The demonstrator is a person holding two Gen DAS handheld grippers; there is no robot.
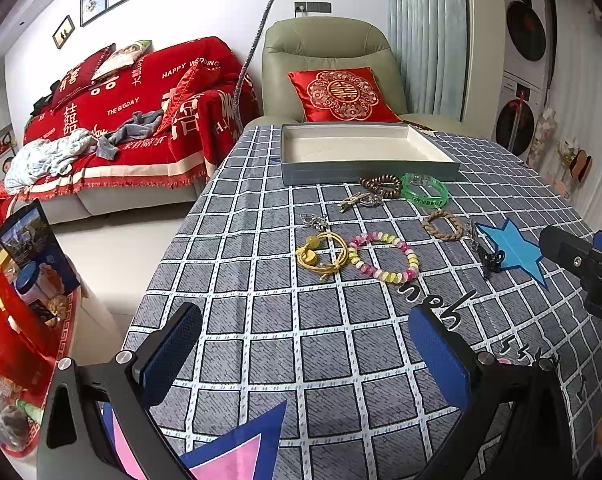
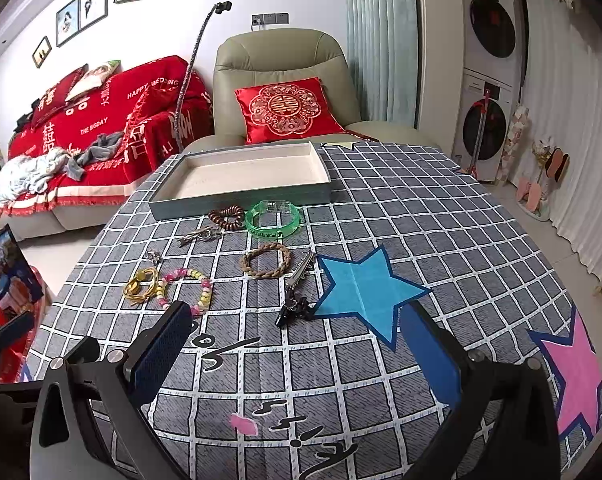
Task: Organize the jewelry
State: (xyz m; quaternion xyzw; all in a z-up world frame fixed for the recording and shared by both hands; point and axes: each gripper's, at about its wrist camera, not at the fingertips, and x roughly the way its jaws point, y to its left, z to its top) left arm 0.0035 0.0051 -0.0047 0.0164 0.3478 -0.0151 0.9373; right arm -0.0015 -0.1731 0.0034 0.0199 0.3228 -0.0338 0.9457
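Both hand-held grippers (image 1: 305, 344) (image 2: 297, 340) agape, empty; pastel beaded bracelet (image 1: 385, 257) beyond, flat on cloth.

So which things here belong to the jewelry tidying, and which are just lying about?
Job:
tray
green bangle
brown coil band
braided bracelet
pastel bead bracelet
yellow cord bracelet
black clip
open left hand-held gripper
open right hand-held gripper

Lying about:
red cushion
armchair
sofa

A grey checked tablecloth (image 2: 401, 208) with blue and pink stars covers the surface. Beyond its far edge stands a pale green armchair (image 2: 281, 56) holding a red embroidered cushion (image 2: 285, 110), beside a red-covered sofa (image 1: 141, 112).
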